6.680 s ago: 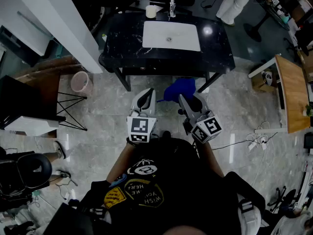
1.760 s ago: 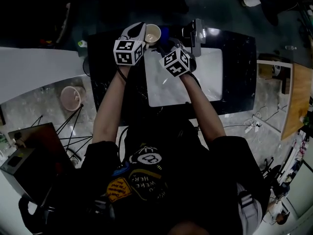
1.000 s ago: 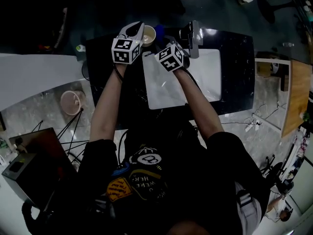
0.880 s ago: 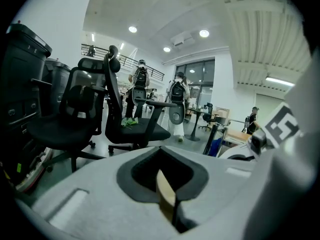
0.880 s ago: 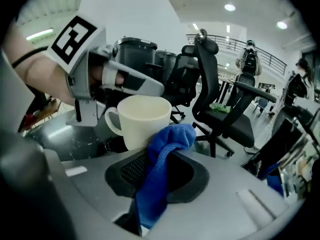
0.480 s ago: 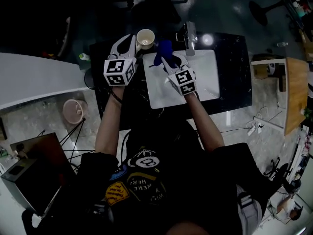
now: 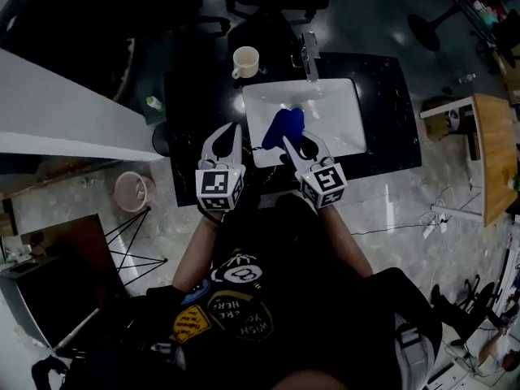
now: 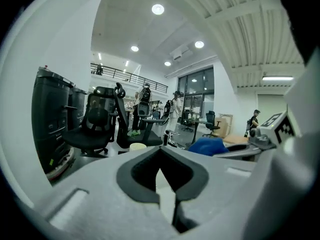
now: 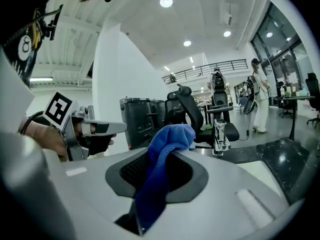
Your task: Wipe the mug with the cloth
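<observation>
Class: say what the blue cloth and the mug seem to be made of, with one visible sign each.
Cloth: soft matte fabric, perhaps microfibre; it drapes limply with fine ribbed texture. Mug: probably glazed ceramic; pale, smooth, rigid, but small in view.

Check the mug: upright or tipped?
Upright: the mug stands on the black counter beside the sink, open mouth facing up.

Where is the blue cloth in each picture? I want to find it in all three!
Head view: the blue cloth is in the middle, over the white sink.
Left gripper view: the blue cloth is a lump right of the middle, above the grey jaws.
Right gripper view: the blue cloth is in the middle, pinched between the jaws.
Shared landmark: the tap shows in all three.
</observation>
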The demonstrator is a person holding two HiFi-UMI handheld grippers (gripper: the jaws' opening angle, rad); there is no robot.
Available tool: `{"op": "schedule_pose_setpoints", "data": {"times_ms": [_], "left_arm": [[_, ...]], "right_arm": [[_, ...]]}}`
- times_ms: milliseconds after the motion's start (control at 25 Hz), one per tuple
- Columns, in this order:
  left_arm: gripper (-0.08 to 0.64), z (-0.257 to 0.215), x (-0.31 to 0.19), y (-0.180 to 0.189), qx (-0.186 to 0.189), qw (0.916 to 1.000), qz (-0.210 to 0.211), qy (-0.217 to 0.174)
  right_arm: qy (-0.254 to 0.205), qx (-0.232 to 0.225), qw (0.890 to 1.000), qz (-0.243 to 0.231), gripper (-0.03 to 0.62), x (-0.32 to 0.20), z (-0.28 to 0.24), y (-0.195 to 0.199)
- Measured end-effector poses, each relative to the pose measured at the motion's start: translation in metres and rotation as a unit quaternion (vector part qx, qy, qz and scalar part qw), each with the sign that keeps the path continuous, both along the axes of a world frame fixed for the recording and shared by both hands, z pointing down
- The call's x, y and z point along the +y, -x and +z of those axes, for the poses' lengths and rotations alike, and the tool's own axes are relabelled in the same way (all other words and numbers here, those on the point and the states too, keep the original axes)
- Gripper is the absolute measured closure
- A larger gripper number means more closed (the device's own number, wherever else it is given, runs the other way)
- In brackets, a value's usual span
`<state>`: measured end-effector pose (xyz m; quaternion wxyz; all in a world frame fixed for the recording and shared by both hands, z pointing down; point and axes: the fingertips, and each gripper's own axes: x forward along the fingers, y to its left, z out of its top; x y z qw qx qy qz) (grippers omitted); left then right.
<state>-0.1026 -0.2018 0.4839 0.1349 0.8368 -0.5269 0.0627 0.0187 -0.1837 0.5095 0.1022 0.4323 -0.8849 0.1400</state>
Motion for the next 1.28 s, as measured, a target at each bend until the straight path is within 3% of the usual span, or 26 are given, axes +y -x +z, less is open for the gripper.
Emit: {"op": "schedule_pose_setpoints", "data": {"times_ms": [160, 360, 480, 640, 800, 1000, 1280], "left_arm": [[0.555, 0.003, 0.057, -0.012, -0.011, 0.9998, -0.012, 0.01], [0.555, -0.019, 0.15, -0.046, -0.023, 0.9987, -0.039, -0.022], [0.555, -0.034, 0.22, -0.073, -0.055, 0.9967, -0.041, -0.044], [0.555, -0.027, 0.285, -0.128, -0.07, 0.9969, -0.004, -0.036], [0.555, -0.024, 0.303, -0.12, -0.065, 0.9974, -0.003, -0.031], [0.555, -0.023, 0.301, -0.094, -0.091, 0.9956, 0.0, -0.024], [0.555, -0.066, 0.315, -0.114, -0.141, 0.9857, 0.019, -0.091]], "right_arm": [[-0.028, -0.012, 0.999, -0.02, 0.511, 0.052, -0.021, -0.011], [-0.059, -0.021, 0.997, -0.045, 0.514, 0.132, -0.052, -0.045], [-0.057, -0.037, 0.996, -0.053, 0.514, 0.19, -0.065, -0.062], [-0.026, -0.053, 0.997, -0.052, 0.512, 0.25, -0.051, -0.086], [-0.006, -0.061, 0.997, -0.051, 0.512, 0.277, -0.038, -0.083], [-0.037, -0.061, 0.996, -0.05, 0.512, 0.275, -0.063, -0.067], [-0.051, -0.065, 0.994, -0.073, 0.512, 0.279, -0.098, -0.058]]}}
